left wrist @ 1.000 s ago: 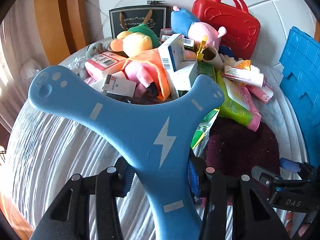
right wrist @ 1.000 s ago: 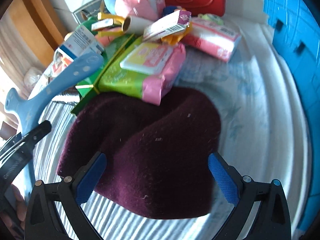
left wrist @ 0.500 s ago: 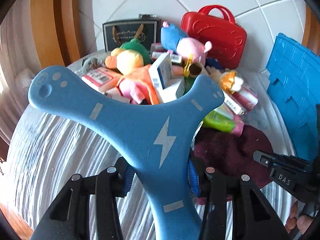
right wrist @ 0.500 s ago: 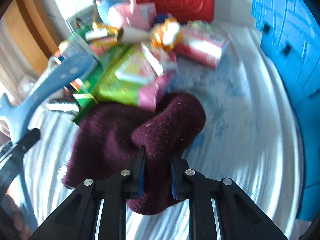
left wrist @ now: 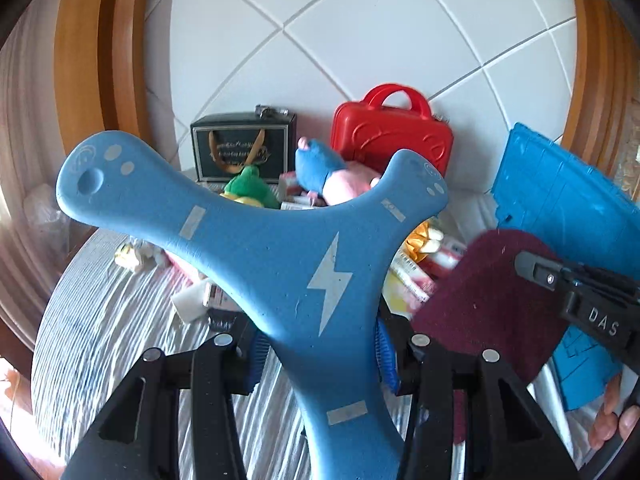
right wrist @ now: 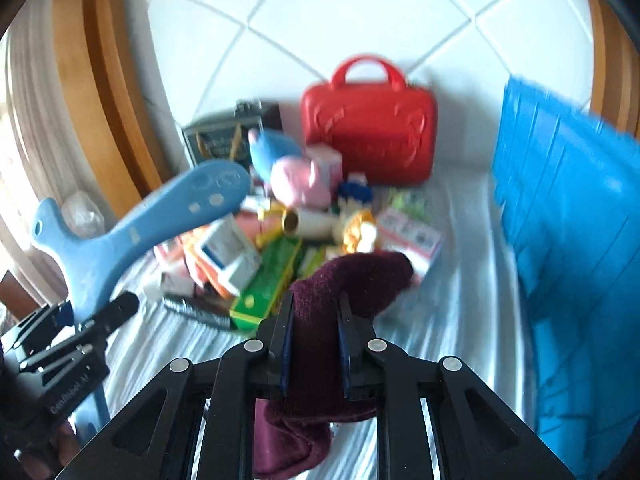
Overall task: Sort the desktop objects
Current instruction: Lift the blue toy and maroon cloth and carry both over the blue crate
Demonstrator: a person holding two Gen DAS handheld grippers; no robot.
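Gripping maroon knit hat (right wrist: 320,320) by bunched fold, right gripper (right wrist: 314,350) fingers pinched narrow, cloth hanging clear of tabletop (right wrist: 460,300) for carrying. Left gripper (left wrist: 320,354) fingers clamp blue three-armed boomerang (left wrist: 256,240) by near arm, above clutter pile (right wrist: 280,236) at far wall.

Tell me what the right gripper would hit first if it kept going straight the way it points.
Probably the pile of boxes and packets beyond the maroon cloth held in the right gripper; depth is unclear, so the bare tabletop in front might come first.
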